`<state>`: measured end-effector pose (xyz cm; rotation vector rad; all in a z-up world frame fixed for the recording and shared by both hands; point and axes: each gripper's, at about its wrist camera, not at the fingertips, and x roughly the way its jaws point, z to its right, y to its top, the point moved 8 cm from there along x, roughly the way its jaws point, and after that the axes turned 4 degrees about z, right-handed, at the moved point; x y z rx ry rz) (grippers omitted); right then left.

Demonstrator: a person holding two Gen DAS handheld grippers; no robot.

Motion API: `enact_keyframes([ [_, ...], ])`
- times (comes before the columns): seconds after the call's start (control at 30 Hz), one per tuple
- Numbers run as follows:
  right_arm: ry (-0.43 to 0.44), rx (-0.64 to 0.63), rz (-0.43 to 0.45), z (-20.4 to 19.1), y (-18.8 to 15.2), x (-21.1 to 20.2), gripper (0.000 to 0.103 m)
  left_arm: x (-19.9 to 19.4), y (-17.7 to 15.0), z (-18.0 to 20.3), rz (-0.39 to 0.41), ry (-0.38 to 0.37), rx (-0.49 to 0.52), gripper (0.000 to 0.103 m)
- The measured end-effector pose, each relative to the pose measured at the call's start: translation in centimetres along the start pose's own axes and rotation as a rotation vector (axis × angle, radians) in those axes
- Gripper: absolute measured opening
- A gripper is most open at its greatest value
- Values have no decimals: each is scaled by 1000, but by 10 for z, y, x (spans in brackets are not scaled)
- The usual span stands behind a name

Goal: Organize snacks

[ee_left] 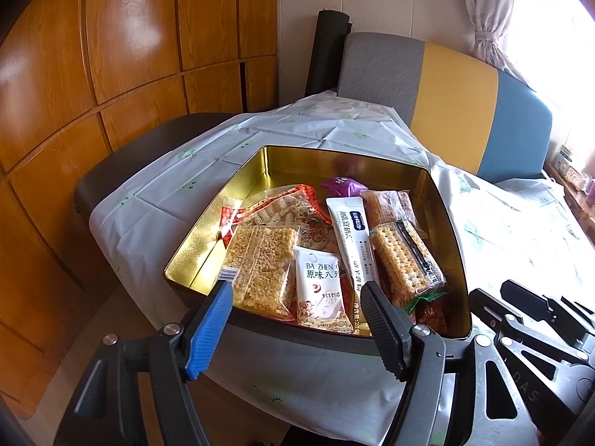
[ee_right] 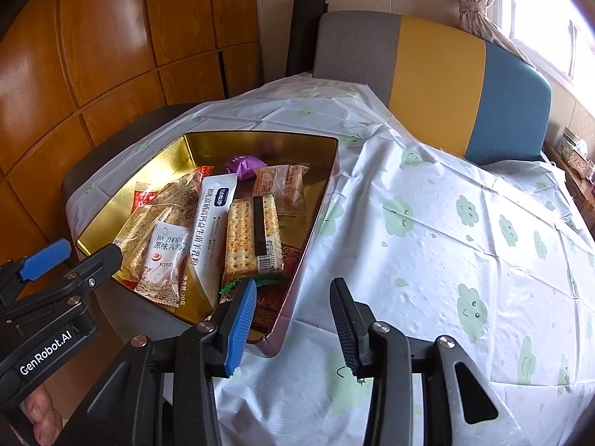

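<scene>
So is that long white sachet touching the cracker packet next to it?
Touching. In the right wrist view the white sachet and the cracker packet lie side by side in the gold tin, edges meeting.

The right tongs (ee_right: 293, 316) hang open and empty above the table (ee_right: 427, 260), just beside the gold tin (ee_right: 260, 148). In the tin lie a cracker pack (ee_right: 253, 234), a white sachet (ee_right: 212, 223) and a purple sweet (ee_right: 243, 165). The left tongs (ee_right: 74, 256) gape at its near-left rim.

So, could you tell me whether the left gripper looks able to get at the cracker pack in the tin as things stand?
Probably yes. The left gripper is open at the near rim of the tin, and the cracker pack lies on top of the other snacks with nothing over it.
</scene>
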<state>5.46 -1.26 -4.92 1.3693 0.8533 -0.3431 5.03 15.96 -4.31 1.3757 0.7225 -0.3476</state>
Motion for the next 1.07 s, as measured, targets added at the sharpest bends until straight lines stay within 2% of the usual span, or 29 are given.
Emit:
enact_keyframes([
  [1.07,-4,4,1,6,-3,1,42,-2,4,3,17,0,20,72],
])
